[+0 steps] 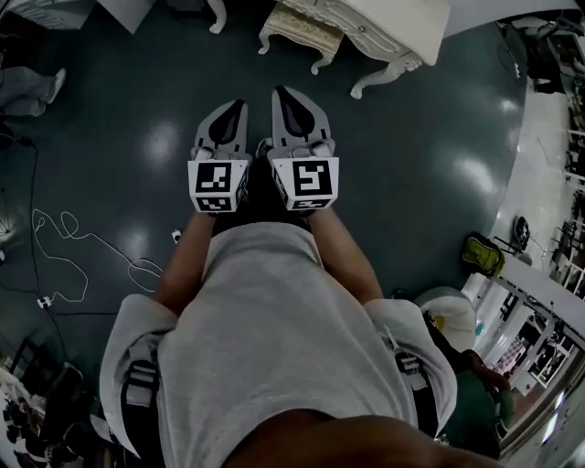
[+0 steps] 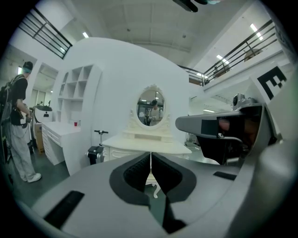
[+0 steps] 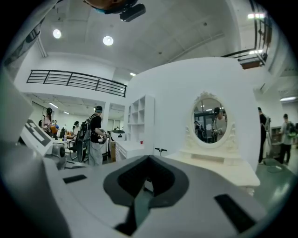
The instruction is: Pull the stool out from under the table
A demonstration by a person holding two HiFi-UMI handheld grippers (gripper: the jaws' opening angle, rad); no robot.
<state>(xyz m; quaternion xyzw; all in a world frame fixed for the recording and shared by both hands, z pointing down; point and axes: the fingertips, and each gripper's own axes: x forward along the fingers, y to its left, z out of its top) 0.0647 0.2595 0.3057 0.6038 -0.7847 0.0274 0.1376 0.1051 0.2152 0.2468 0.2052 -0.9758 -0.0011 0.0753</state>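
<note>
In the head view a cream stool with carved legs stands partly under the white dressing table at the top of the frame. Both grippers hang side by side over the dark floor, a short way in front of it and touching nothing. The left gripper is shut and holds nothing, and so is the right gripper. In the left gripper view the shut left gripper points at the dressing table and its oval mirror. In the right gripper view the right gripper has the mirror off to its right.
A white cable loops across the floor at the left. A green bag and shelving stand at the right. A person stands left of a white shelf unit, with a scooter beside the table. More people stand further back.
</note>
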